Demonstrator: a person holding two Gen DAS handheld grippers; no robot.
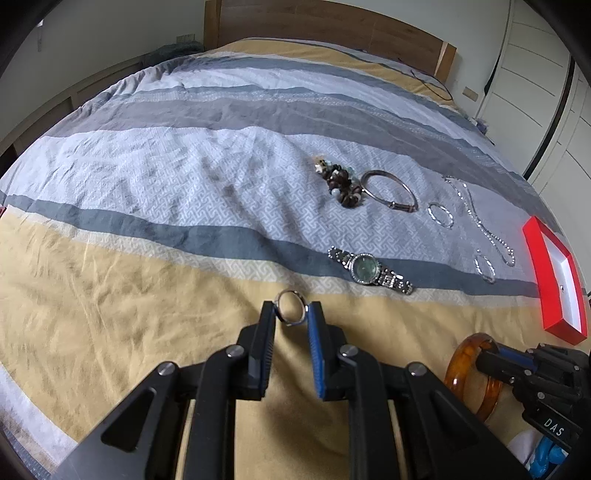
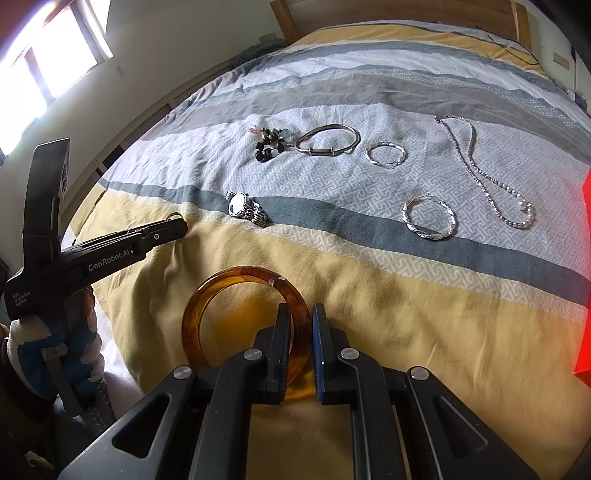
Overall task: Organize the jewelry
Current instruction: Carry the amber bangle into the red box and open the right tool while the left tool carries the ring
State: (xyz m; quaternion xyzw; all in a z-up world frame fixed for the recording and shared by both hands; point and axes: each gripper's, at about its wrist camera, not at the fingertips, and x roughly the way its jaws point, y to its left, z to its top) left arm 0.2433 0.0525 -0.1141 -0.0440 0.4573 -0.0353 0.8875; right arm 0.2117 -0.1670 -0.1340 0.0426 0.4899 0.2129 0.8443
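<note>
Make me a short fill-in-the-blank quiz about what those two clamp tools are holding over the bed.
1. The left gripper pinches a small silver ____.
2. The right gripper clamps the rim of an ____-coloured bangle.
3. The wristwatch lies on the bedspread, held by ____ gripper.
4. At the right edge of the left view sits an open box whose outside is ____.

Missing words: ring; amber; neither; red

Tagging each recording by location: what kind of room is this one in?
Most likely a home bedroom. The jewelry lies on a bed with a striped bedspread and a wooden headboard; white wardrobe doors stand on one side, and a window on the other.
</note>
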